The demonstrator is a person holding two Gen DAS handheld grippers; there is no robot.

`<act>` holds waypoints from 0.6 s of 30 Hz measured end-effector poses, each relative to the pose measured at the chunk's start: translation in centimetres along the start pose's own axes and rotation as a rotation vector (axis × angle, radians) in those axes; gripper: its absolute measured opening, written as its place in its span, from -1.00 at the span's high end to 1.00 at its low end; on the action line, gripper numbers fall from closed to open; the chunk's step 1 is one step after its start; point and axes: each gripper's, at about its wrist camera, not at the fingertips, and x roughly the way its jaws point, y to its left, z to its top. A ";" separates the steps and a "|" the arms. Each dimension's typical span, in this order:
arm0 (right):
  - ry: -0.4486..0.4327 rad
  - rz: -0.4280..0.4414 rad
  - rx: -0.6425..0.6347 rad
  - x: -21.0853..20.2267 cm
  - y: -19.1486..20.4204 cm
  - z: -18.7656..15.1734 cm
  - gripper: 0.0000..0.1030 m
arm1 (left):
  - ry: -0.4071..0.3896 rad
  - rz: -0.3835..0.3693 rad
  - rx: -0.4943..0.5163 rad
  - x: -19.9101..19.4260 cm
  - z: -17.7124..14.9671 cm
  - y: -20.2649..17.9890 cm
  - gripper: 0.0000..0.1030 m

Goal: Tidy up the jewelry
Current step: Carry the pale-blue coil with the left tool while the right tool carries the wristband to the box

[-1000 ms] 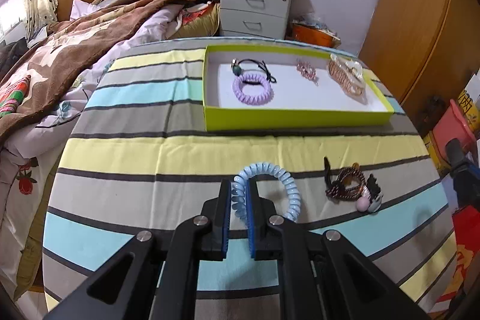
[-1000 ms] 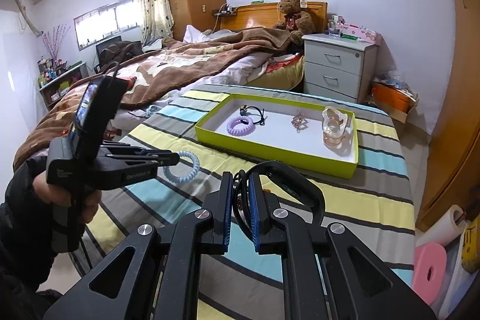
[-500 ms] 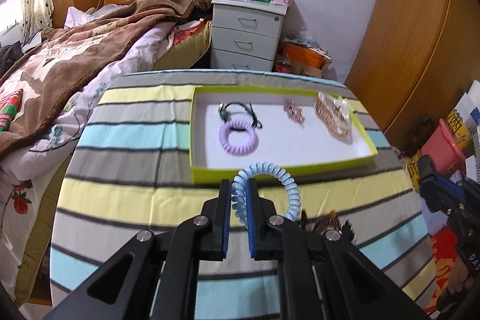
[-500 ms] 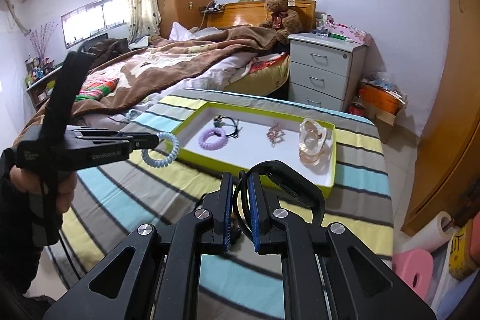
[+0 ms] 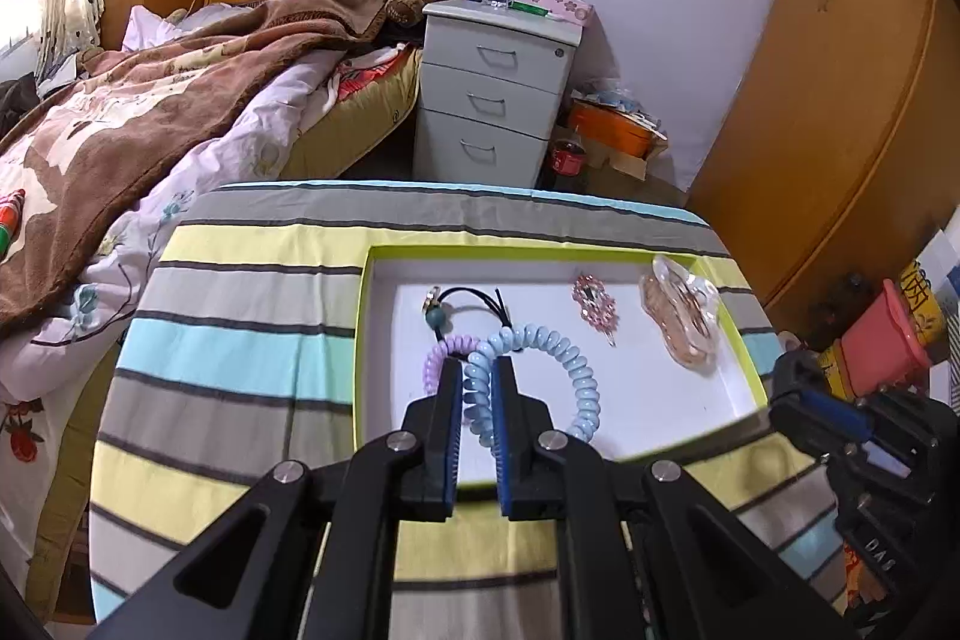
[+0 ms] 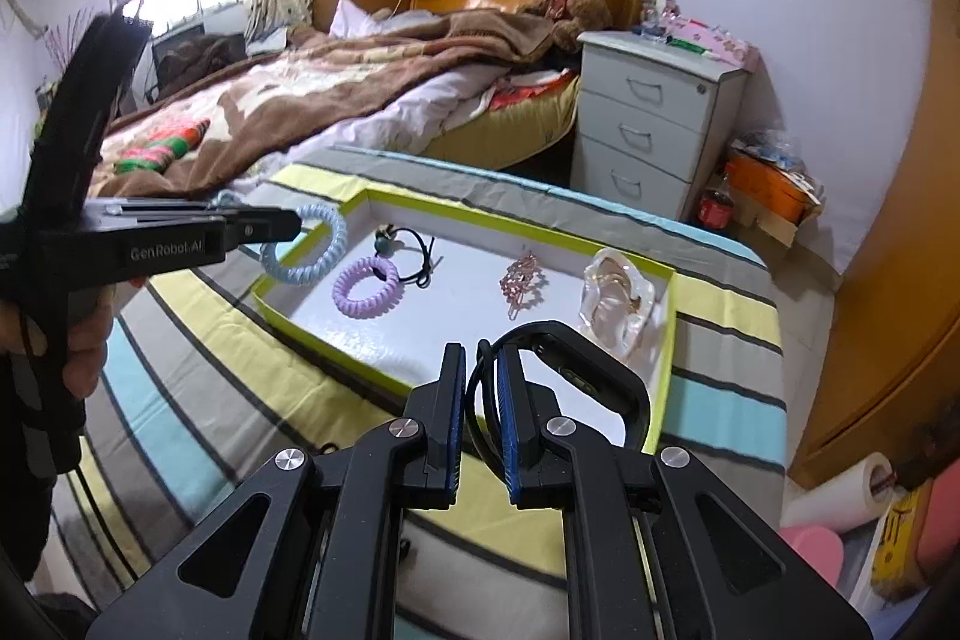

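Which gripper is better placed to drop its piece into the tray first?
Left. The left gripper holds the blue coil hair tie over the tray's white floor, beside the purple coil tie. The right gripper holds the black band at the tray's near rim.

On the tabletop (image 6: 198,400) the tray (image 6: 667,340) holds the coil tie (image 6: 366,289) at 9 o'clock, the hairpin (image 6: 522,283) in the middle, the clip (image 6: 618,301) at 3 o'clock.

Blue coil hair tie (image 5: 540,370) is clamped by left hand-held gripper (image 5: 477,388) above green-rimmed tray (image 5: 360,340), w/ purple coil tie (image 5: 437,359) beneath.
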 end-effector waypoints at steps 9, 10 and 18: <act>0.095 0.034 -0.019 4.8 -0.2 0.7 0.79 | 0.049 0.009 -0.013 3.8 0.7 0.4 0.81; 0.103 0.033 -0.020 5.2 -0.2 0.7 0.79 | 0.054 0.014 -0.015 4.2 0.7 0.5 0.81; 0.161 0.054 -0.046 7.4 -0.1 0.7 0.79 | 0.078 0.048 -0.013 6.3 0.6 0.8 0.81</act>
